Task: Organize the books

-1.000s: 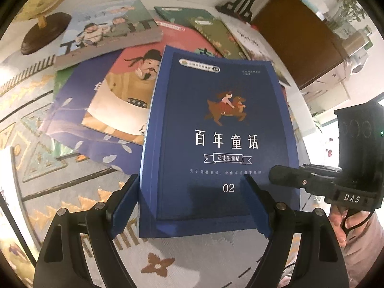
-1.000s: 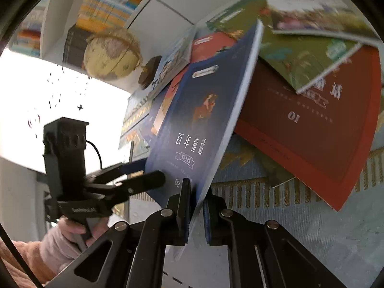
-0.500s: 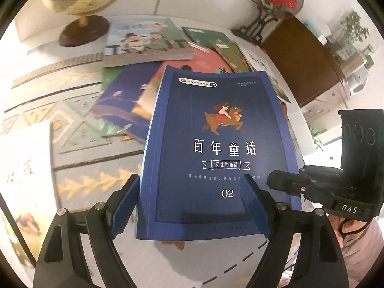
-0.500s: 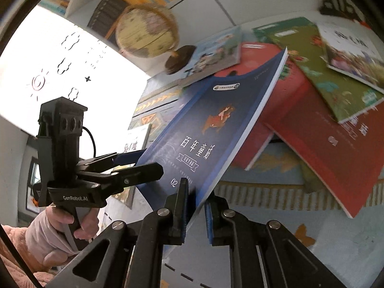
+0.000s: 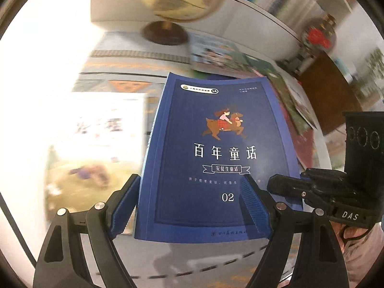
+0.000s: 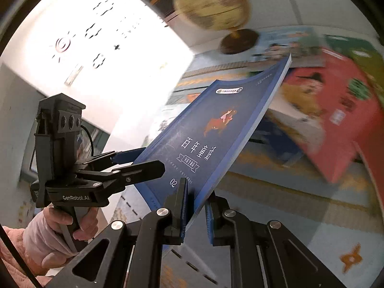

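Above the patterned tablecloth (image 6: 276,196), the blue book (image 5: 216,158) marked 02 hangs clear of the clutter, carried between both tools. The right gripper (image 6: 195,212) has its jaws nearly closed, pinching the book's lower edge, while the left gripper (image 5: 189,204) stands wide, its blue pads flanking the book's bottom corners across the width; whether they press on it or only bracket it I cannot tell. This looks like the carrying step: one volume picked from the heap and on its way to a tidy place. Next, I'd judge, it must be squared up and set down flat or stood on a shelf without slipping from that thin pinch. A globe (image 6: 211,2) stands close behind, and the red book (image 6: 336,110) and other scattered covers crowd the cloth underneath.
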Motion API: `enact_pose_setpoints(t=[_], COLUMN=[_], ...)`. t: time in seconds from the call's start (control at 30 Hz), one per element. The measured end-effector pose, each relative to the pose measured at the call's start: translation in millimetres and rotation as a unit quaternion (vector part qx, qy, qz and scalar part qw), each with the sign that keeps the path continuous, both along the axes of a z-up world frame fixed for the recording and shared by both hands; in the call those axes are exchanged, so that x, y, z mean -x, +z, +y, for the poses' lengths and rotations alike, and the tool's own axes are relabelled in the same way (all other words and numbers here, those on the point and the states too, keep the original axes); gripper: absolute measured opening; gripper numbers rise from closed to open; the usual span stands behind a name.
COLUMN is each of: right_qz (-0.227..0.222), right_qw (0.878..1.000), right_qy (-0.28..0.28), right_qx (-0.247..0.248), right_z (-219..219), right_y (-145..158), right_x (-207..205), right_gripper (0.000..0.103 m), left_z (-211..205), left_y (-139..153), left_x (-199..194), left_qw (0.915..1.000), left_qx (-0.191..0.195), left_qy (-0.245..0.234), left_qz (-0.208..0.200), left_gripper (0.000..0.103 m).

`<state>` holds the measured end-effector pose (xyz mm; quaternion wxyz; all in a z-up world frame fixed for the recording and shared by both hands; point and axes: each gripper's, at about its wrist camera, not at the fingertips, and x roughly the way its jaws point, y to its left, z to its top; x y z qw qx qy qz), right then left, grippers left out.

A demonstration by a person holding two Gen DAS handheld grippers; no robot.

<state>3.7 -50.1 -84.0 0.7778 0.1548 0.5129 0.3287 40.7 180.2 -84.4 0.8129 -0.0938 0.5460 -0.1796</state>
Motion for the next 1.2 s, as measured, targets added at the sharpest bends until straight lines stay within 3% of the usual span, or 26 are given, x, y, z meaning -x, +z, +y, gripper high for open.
enact_pose_setpoints(t=[0.33, 0.5, 0.77, 0.9, 1.2], right_qz=[0.011, 0.042, 0.109, 0.115, 0.125], right_qw=[0.997, 0.996, 0.993, 0.992, 0.991], right_qy=[0.07, 0.076, 0.043, 0.039, 0.032], right_qx=[-0.001, 0.002, 0.015, 0.022, 0.025], right_z=[101, 135, 151, 160, 167], right_y=[-20, -44, -86, -92, -96], right_x=[-30, -42, -46, -53, -48], right_gripper=[0.013, 0.013, 0.013, 0.013, 0.015], left_z=[85, 120, 130, 122, 118], left_y=[-17, -39, -75, -77, -66], left_x=[-1, -7, -3, -5, -19], left_qw=[0.996, 0.9925, 0.988, 0.9869, 0.9886], left_qx=[-0.025, -0.018, -0.018, -0.05, -0.05], left_qy=[0.086, 0.118, 0.137, 0.138, 0.13], left_qz=[0.009, 0.027, 0.069, 0.067, 0.058], left_gripper=[0.081, 0.081, 0.081, 0.081, 0.081])
